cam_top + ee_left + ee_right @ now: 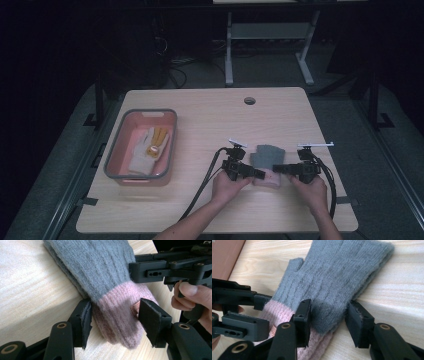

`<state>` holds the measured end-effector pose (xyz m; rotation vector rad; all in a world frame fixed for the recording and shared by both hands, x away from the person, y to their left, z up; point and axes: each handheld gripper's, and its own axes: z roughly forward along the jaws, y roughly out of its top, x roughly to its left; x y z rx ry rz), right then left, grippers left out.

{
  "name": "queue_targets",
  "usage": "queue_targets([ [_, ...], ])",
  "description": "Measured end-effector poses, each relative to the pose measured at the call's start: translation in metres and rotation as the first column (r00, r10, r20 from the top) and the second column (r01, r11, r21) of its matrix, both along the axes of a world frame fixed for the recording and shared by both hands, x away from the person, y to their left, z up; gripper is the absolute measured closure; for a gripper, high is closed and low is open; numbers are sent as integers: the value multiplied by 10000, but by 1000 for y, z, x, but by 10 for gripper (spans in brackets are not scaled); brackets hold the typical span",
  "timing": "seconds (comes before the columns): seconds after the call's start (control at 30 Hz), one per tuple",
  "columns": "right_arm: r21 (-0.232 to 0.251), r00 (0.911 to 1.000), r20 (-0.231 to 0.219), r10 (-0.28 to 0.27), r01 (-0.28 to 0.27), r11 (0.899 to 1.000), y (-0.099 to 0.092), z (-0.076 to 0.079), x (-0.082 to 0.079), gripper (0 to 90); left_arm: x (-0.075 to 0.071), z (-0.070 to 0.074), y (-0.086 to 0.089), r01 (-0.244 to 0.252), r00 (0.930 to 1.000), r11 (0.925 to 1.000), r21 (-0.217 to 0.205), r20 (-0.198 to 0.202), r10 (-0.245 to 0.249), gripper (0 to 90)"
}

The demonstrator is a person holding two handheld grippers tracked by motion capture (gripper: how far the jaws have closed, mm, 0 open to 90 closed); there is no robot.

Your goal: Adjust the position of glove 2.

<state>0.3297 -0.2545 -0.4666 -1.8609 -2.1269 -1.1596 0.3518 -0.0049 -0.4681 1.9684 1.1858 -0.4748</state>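
**Two grippers meet at a knitted glove's pink cuff**

We see a grey knitted glove (268,154) with a pink cuff (266,178) lying flat on the near right part of the wooden table (210,120), cuff toward the person, fingers pointing to the far side. In the left gripper view the glove (100,272) runs up from the cuff (120,315), which sits between the two black jaws; the left pad touches the knit at the seam of grey and pink, while the right pad stands beside the cuff's edge, and we cannot tell whether it presses. The left gripper (250,171) reaches in from the left, held in the person's left hand (227,187). The right gripper (285,169) comes from the right, in the right hand (312,190); in its own view its jaws straddle the glove's (337,277) right edge near the cuff (279,312), the pads close against the wool, though a firm clamp is not clear to us. Further left on the table stands a pink bin (167,165) with a grey rim, holding a white and yellow work glove (149,147).
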Motion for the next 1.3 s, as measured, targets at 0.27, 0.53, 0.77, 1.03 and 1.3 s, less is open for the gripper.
queue_targets([
  [0.27,800,10000,-71,-8,14,9968,-4,-6,1,637,3,-3,0,-54,9996,9996,-271,-269,47,474],
  [0.53,1067,10000,27,-34,31,9943,-2,-7,1,745,8,-7,3,6,9993,9985,-554,-374,-27,619],
  [0.77,1186,10000,-38,-88,92,9929,-2,-5,1,769,9,-4,4,213,9996,9976,-652,-147,-223,654],
  [1.03,1183,9999,43,-110,104,9929,-1,0,-1,772,8,0,6,283,9996,9977,-618,0,-284,661],
  [1.3,1325,9999,133,-76,57,9912,2,5,-2,774,7,5,10,373,9989,9978,-552,317,-356,663],
])
